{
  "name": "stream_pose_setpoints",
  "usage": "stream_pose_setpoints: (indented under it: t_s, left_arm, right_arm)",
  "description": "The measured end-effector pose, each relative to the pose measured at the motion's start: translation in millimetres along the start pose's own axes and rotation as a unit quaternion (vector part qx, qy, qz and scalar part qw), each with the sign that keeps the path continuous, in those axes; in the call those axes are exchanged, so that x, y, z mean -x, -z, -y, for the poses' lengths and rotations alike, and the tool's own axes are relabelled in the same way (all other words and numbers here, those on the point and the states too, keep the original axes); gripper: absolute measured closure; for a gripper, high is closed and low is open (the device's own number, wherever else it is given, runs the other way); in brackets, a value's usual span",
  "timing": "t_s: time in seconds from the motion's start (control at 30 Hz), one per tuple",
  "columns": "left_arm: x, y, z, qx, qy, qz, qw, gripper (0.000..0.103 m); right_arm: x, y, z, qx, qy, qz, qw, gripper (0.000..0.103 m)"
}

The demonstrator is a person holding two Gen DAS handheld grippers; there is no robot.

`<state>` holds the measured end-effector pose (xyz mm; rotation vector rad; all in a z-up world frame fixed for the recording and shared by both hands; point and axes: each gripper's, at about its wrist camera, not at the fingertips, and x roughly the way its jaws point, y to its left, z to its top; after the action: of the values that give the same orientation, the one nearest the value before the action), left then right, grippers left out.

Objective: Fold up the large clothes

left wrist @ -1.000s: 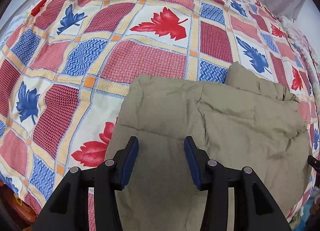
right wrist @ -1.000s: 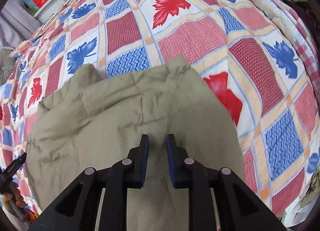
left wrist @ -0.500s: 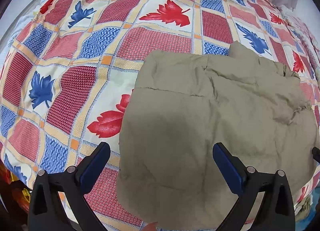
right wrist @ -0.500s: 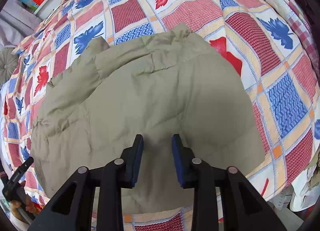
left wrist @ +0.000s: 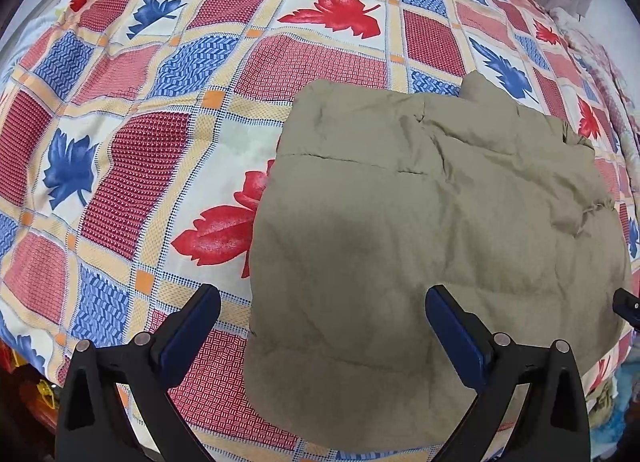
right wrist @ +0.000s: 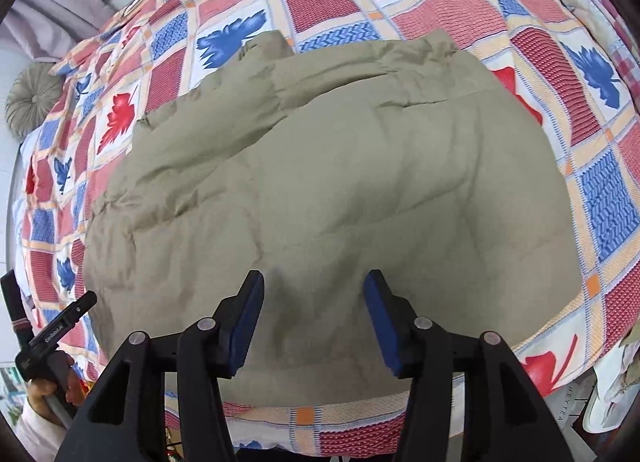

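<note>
Lying folded on the bed cover (left wrist: 168, 165), near its front edge, is a puffy tan jacket (left wrist: 420, 221). The left gripper (left wrist: 322, 332) hangs above the jacket's left side with its jaws wide apart and holds nothing. The right gripper (right wrist: 314, 320) is over the near middle, jaws apart and empty too. The jacket looks soft, thick and light, so it will likely squash and spring back. A good place to pinch is probably a thin near edge or corner, not the fat middle.

Matt puffy khaki jacket (left wrist: 420, 221), woven patterned bedspread (left wrist: 160, 101)
</note>
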<state>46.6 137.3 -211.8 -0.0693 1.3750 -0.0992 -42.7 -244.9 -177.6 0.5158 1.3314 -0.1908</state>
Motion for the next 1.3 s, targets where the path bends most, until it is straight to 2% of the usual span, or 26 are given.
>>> stream_pose_setpoints:
  t_s: [0.07,0.13,0.27,0.37,0.5,0.6,0.77,0.87,0.97,1.03,1.07,1.17,1.27,1.3]
  left_arm:
    - [-1,-2,-8,0.006,0.012,0.000,0.9999,0.001]
    - [-4,-4,-17,0.013,0.023,-0.001,0.9996,0.001]
    - [-15,-10,-38,0.026,0.066,-0.014,0.9974,0.001]
    - [-25,-13,-52,0.027,0.083,-0.024,0.9958,0.001]
    - [-37,-14,-64,0.030,0.148,-0.042,0.9877,0.001]
    - [-52,-15,-61,0.012,0.184,-0.061,0.9810,0.001]
    - [-81,-14,-47,0.011,0.273,-0.105,0.9562,0.001]
    - [-89,-18,-38,0.017,0.310,-0.104,0.9449,0.001]
    - [-92,-26,-30,0.038,0.364,-0.106,0.9248,0.001]
    - [-94,-30,-20,0.035,0.385,-0.111,0.9158,0.001]
    - [-95,-31,-13,0.022,0.386,-0.116,0.9148,0.001]
    - [-108,-35,7,-0.020,0.360,-0.135,0.9228,0.001]
    - [-113,-38,12,-0.026,0.358,-0.145,0.9222,0.001]
    - [-113,-40,13,-0.024,0.355,-0.147,0.9229,0.007]
  right_arm:
    - [-1,1,-6,0.002,-0.007,-0.002,1.000,0.037]
    - [-2,2,-12,0.005,-0.015,-0.004,1.000,0.027]
    - [-6,4,-25,0.013,-0.035,-0.007,0.999,0.023]
    - [-10,6,-32,0.011,-0.070,-0.010,0.997,0.013]
    - [-18,10,-37,0.014,-0.087,-0.020,0.996,0.012]
    - [-26,12,-40,0.024,-0.088,-0.041,0.995,0.012]
    - [-36,12,-44,0.041,-0.073,-0.052,0.995,0.012]
    - [-40,13,-43,0.043,-0.071,-0.057,0.995,0.012]
    - [-43,14,-42,0.044,-0.070,-0.060,0.995,0.012]
    - [-45,15,-42,0.047,-0.067,-0.062,0.995,0.012]
    - [-46,15,-42,0.049,-0.065,-0.064,0.995,0.012]
    - [-48,15,-43,0.053,-0.061,-0.067,0.995,0.012]
    - [-49,15,-44,0.054,-0.060,-0.068,0.994,0.012]
    - [-48,15,-44,0.055,-0.061,-0.069,0.994,0.012]
